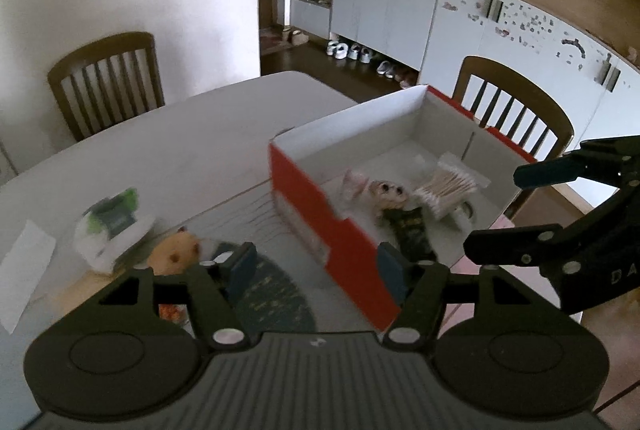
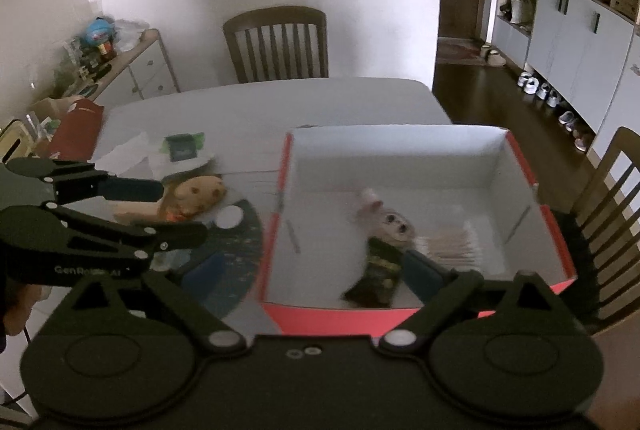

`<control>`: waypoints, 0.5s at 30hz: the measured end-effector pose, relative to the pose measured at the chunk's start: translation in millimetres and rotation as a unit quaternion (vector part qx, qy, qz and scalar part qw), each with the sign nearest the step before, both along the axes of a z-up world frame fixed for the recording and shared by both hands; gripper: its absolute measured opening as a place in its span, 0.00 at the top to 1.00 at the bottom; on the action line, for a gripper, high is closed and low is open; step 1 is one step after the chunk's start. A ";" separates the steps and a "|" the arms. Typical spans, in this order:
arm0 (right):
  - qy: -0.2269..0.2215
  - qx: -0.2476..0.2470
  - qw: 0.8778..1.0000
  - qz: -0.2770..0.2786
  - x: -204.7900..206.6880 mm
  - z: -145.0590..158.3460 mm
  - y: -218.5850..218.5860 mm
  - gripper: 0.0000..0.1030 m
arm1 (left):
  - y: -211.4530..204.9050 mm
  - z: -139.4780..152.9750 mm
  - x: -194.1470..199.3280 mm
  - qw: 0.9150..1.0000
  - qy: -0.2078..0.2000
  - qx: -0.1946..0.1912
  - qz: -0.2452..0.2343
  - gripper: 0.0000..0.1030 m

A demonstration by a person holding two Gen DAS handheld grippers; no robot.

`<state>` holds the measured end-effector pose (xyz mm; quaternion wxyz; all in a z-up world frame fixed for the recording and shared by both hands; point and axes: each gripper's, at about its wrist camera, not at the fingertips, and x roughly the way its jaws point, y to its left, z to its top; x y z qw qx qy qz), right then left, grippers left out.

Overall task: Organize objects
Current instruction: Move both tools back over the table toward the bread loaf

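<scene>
Both grippers hover empty, left gripper point(image 1: 316, 266) and right gripper point(image 2: 320, 270) with fingers spread. Doll point(image 2: 384, 242) and cotton swabs point(image 1: 448, 186) lie inside the red box point(image 1: 320, 214); the plush hamster point(image 2: 198, 196) sits on the worktop point(image 1: 180, 134).

Both fisheye views are dim and soft, with motion blur strongest on the red box point(image 1: 320, 226) and things beside it, lines bending around it toward dark corners, without glare.

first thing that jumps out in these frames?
The open red cardboard box with white interior on the grey table, holding a small doll in a dark outfit and a bundle of cotton swabs. Left of it, outside, lies an orange plush hamster. Both tongs hang open and empty.
</scene>
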<state>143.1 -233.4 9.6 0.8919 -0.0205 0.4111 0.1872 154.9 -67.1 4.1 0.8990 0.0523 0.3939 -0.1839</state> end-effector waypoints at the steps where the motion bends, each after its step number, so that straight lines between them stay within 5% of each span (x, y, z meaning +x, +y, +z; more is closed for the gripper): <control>1: 0.000 0.000 1.000 0.002 -2.3 0.0 7.2 0.05 | 7.6 -0.3 -1.8 1.000 0.000 -0.001 0.003 0.37; 15: 0.017 -0.011 0.999 0.027 -14.6 -20.2 98.3 0.02 | 114.8 -24.5 -17.7 0.998 0.017 -0.006 0.053 0.20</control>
